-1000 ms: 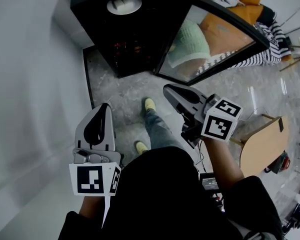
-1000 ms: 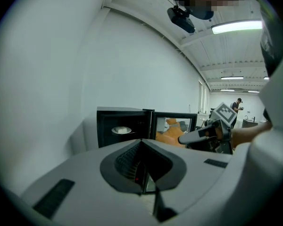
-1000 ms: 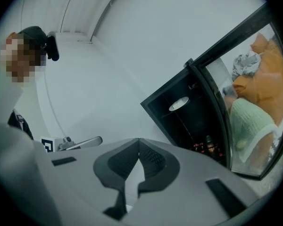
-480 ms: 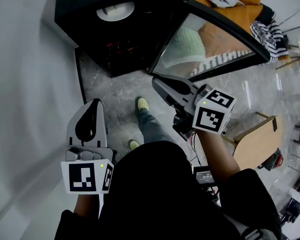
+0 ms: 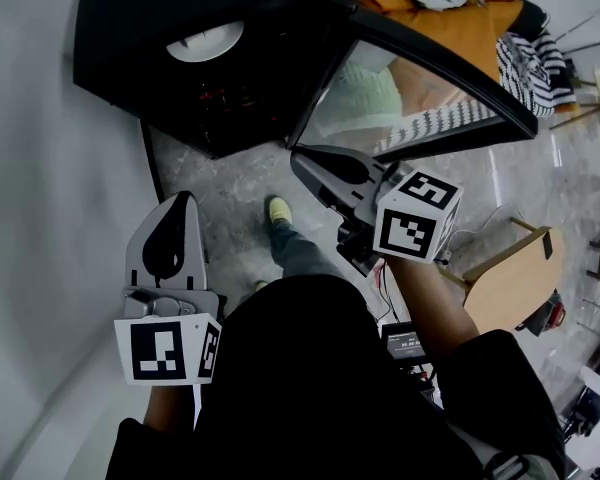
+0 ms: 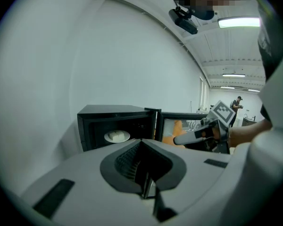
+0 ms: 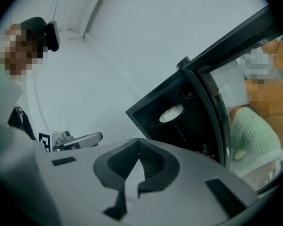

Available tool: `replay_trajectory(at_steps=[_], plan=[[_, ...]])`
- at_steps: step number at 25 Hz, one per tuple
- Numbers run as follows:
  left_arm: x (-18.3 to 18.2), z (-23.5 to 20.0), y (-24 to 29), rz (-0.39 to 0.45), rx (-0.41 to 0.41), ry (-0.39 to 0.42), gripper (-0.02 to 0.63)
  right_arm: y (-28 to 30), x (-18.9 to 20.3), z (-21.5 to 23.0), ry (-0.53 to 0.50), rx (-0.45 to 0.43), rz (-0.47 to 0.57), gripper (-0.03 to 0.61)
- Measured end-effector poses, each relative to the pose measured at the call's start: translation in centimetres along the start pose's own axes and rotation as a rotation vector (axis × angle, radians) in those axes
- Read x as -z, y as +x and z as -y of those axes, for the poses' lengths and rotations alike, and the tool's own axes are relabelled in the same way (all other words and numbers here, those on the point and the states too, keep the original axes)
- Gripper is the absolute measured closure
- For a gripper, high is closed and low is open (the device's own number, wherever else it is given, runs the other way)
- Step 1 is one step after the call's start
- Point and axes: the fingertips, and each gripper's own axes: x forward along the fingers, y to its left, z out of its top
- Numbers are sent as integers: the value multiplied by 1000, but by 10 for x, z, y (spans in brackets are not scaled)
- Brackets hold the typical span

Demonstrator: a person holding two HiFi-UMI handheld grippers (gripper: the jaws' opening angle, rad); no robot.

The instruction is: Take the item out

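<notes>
Here, the left gripper (image 5: 183, 200) and right gripper (image 5: 300, 158), both closed and empty, face the open black oven (image 5: 130, 18), a plate (image 5: 205, 41) inside it.

I hold two grippers: the left gripper (image 5: 180, 200) and the right gripper (image 5: 298, 160). Before me I count one black oven (image 5: 130, 28), one door (image 5: 420, 78) and one plate (image 5: 205, 41). One yellow shoe (image 5: 278, 209) shows, one wooden chair (image 5: 515, 283), and one person (image 6: 237, 105) far off.

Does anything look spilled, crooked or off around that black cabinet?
Nothing stands out. The black cabinet has its door open, and the white plate sits flat inside with no spill visible around it.
</notes>
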Motion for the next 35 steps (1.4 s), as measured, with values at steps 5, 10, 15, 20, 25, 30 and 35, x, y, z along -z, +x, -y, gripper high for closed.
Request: replay_trajectory(at_steps=[5,10,15,20,25,30,35], plan=[[-7,0,22,-2,-6,25,606,7,-10,10,-5,-25,9,571],[-8,-10,39,-10,-40,28,606,22,-13,18,0,-57,-8,571],[-8,-17,50,-11,-84,17,606,38,-13,28,25,-90,-28,571],[-10,-25,55,-9,-126,23,606,48,-16,38,47,-110,-34,571],[-10,-29,54,-20,-154,27,606,56,-19,47,90,-97,-18,571],[-9,-31,57,-38,-148,35,606,67,-19,50,146,-95,3,571],[-6,-36,62,-36,-129,25,606,76,-21,54,143,-75,-4,571]])
